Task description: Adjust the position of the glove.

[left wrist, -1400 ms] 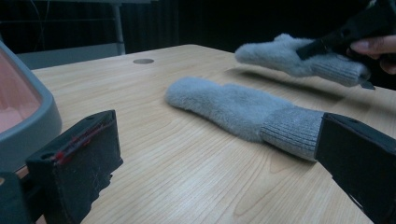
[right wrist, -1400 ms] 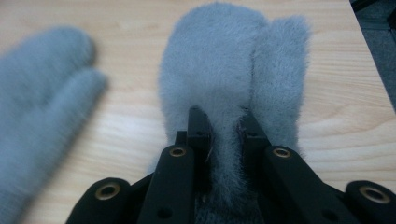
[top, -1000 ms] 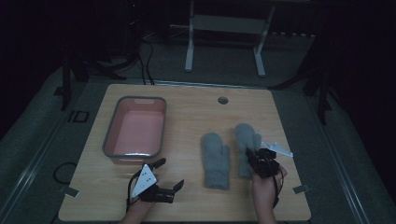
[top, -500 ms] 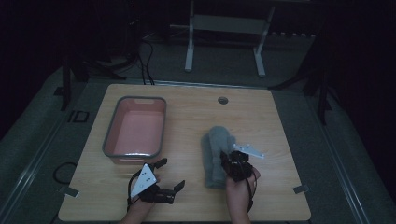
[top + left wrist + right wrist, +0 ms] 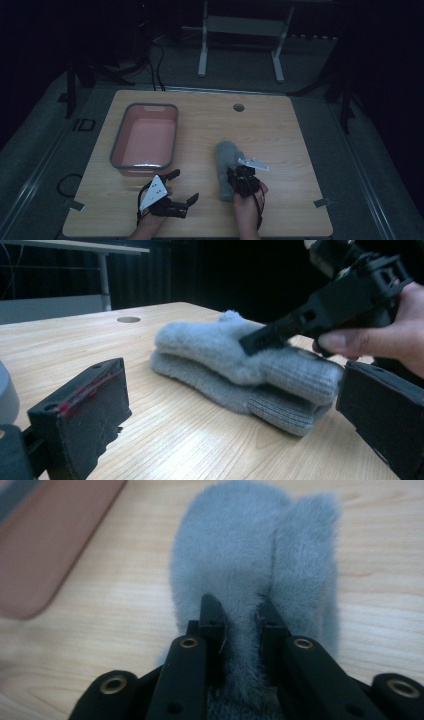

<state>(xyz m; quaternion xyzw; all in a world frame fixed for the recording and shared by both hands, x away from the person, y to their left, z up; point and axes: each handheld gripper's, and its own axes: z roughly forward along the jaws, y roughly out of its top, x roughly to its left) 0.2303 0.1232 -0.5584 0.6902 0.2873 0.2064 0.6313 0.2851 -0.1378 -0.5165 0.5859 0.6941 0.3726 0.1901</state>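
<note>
On the wooden table (image 5: 280,125) two grey mittens lie stacked, the upper mitten (image 5: 240,352) resting flat on the lower mitten (image 5: 260,402), with their cuffs toward the person and the fingertips pointing away. In the high view the pile sits a little right of the table's middle, near the front edge. The right tool (image 5: 241,615) is down on the pile, its two black jaws pinching a ridge of the upper mitten's fuzzy cloth near the cuff; the right hand (image 5: 248,202) holds it from behind. The left tool (image 5: 181,190) rests low over the front left part of the table, its jaws spread wide with nothing between them, and looks across the wood toward the pile from the side. A pink tray with a grey rim (image 5: 120,145) stands on the left half of the table, well apart from the mittens. A small round hole (image 5: 238,107) shows in the tabletop near the far edge.
</note>
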